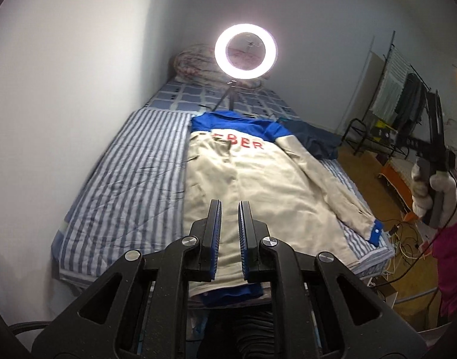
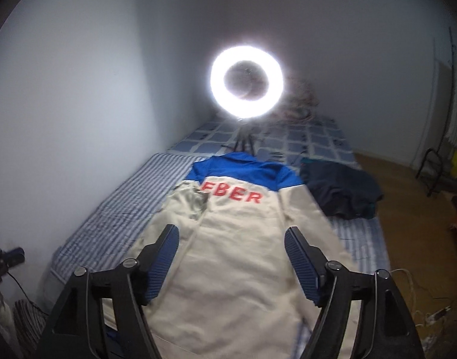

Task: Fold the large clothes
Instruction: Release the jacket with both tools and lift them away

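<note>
Striped bed [image 1: 120, 179]: one beige-blue coat [image 1: 258, 185] flat at centre, one dark garment [image 2: 342, 191] far right. Left gripper [image 1: 230, 209] nearly pressed together, empty; right gripper [image 2: 231, 236] spread, empty.

My left fingers [image 1: 230, 209] sit nearly closed with only a thin gap and nothing between them, hanging above the hem of the coat [image 1: 252, 185]. The coat lies flat on the bed [image 1: 123, 173], beige with a blue yoke and red letters, one sleeve [image 1: 333, 188] stretched out towards the bed's right edge. A dark blue garment [image 1: 318, 140] lies just beside its shoulder. A ring light [image 1: 246, 51] glows at the far end. At the right edge, my gloved right hand [image 1: 432, 191] grips the other tool's handle.
</note>
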### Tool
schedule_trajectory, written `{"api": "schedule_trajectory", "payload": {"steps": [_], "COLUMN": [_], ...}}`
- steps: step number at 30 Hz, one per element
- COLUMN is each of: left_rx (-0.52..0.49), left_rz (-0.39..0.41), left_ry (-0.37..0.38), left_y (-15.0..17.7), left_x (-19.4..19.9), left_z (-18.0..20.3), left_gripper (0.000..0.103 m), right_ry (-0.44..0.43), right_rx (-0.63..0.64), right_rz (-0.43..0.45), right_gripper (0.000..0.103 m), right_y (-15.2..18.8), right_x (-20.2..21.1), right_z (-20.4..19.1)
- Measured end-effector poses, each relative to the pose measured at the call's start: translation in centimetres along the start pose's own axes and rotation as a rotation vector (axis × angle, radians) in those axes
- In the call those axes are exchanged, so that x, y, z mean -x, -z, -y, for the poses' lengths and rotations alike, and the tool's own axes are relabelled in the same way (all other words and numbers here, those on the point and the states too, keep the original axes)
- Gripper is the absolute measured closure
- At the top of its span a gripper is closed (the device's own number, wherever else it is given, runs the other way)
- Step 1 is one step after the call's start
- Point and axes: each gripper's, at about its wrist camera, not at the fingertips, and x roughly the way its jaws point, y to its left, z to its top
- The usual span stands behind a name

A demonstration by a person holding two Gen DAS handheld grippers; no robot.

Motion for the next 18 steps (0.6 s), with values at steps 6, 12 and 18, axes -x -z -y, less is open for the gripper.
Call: {"api": "schedule_trajectory", "payload": {"steps": [6, 12, 18], "left_rx": [-0.041, -0.048, -0.079], "left_rz": [-0.036, -0.112, -0.177], "left_ry": [0.075, 0.148, 0.194], "left_y": [-0.1, 0.6, 0.7], "left_x": [-2.3, -7.1, -12.0], "left_z": [3.6, 6.8, 9.5], "left_gripper": [0.084, 0.072, 0.072], "right_ry": [0.088, 0.150, 0.175], "right_rx": [-0.049, -0.164, -0.333], "right_rz": [-0.049, -0.148, -0.231], "right_gripper": [0.027, 0.029, 0.035], "right_y": [3.9, 8.7, 13.3], "right_x": [1.4, -0.2, -2.0], "right_z": [4.6, 10.9, 19.4]}}
